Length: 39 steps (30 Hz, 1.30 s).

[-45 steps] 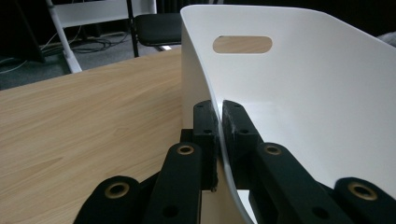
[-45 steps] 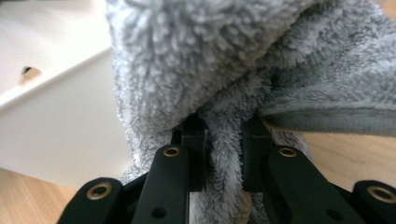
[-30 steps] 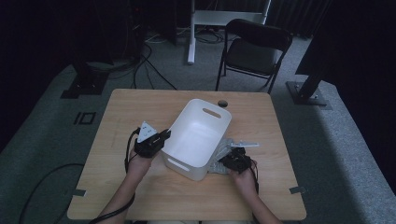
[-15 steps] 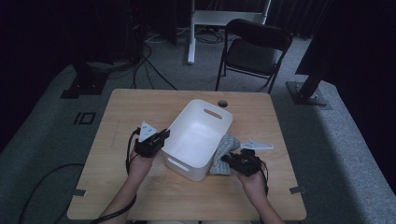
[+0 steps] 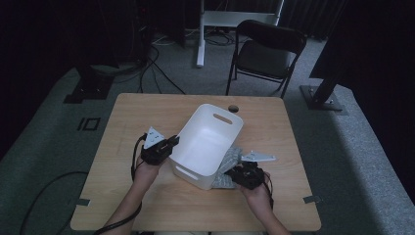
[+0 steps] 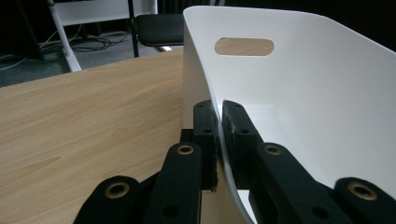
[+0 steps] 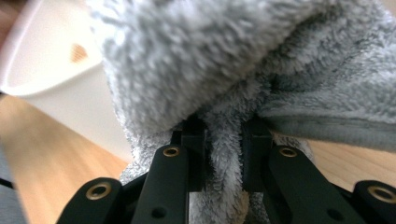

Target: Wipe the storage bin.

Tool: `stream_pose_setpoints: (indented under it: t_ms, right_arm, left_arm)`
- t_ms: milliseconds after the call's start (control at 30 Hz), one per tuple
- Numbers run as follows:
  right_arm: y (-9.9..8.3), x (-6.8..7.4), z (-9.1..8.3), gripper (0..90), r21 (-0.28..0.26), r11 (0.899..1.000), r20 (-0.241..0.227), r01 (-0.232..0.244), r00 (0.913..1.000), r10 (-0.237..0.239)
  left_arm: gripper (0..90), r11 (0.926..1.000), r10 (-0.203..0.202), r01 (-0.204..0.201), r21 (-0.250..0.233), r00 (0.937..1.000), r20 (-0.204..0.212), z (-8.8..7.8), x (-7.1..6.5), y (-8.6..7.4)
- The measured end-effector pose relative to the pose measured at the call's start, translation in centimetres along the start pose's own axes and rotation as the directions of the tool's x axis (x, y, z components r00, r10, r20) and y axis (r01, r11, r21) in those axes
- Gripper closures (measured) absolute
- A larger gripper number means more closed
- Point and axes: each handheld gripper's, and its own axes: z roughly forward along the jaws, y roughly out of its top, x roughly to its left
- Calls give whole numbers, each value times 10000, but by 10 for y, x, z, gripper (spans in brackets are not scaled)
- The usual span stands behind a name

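Holding the bin wall pinched, left gripper steadied it on the worktop. Right gripper was clamped on the grey towel, just beside the bin's right wall. Best approach, I reckoned: lift the towel clear of the rim, drop it mid-bin, keep left firm.

This is a lab or recording studio, not a home. A lone wooden worktop stands at the centre of the high view on grey carpet, with black curtains closing off the upper left and right. Cables trail across the floor at the top. Heavy black stand bases sit at mid left and mid right. A folding chair and a white frame stand at top centre.
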Motion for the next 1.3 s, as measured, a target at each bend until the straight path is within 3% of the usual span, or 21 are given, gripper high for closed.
stream_pose_setpoints:
  t_ms: [333,433,500,600,700,800,867,933,1033,1100,1300]
  right_arm:
    - [-18,-23,31,760,993,9933,288,-599,9979,573]
    - [-24,-32,40,759,1265,9869,108,-1006,9949,1000]
    - [-21,-32,38,760,1360,9872,144,-834,9965,822]
    - [-13,-35,29,759,975,9916,147,-848,9964,838]
    - [4,-39,10,759,39,9959,126,-906,9958,905]
    - [26,-41,-9,759,-771,9945,168,-709,9972,724]
    - [37,-41,-15,758,-1004,9933,289,-572,9978,604]
    - [42,-42,-14,759,-970,9944,451,-415,9979,461]
    - [42,-44,-7,759,-855,9947,426,-570,9972,608]
    - [40,-44,-3,760,-810,9952,540,-552,9968,596]
    - [31,-52,10,761,-431,9957,773,-826,9933,857]
  left_arm:
    - [847,10000,0,0,26,9999,-157,0,0,1]
    - [844,10000,-41,43,70,9997,-242,1,0,1]
    - [845,9999,-29,34,132,9994,-351,0,0,1]
    - [846,9998,-18,26,174,9988,-486,1,-1,2]
    - [848,9998,0,10,190,9986,-522,1,-1,2]
    - [849,9998,-40,48,204,9992,-392,0,0,2]
    - [848,9996,99,-91,271,9995,-289,0,0,2]
    - [845,9992,246,-242,304,9996,-120,0,0,2]
    - [843,9992,302,-303,260,9995,24,0,1,2]
    - [842,9997,153,-155,184,9998,112,1,2,2]
    - [842,9995,220,-221,214,9997,56,1,1,2]
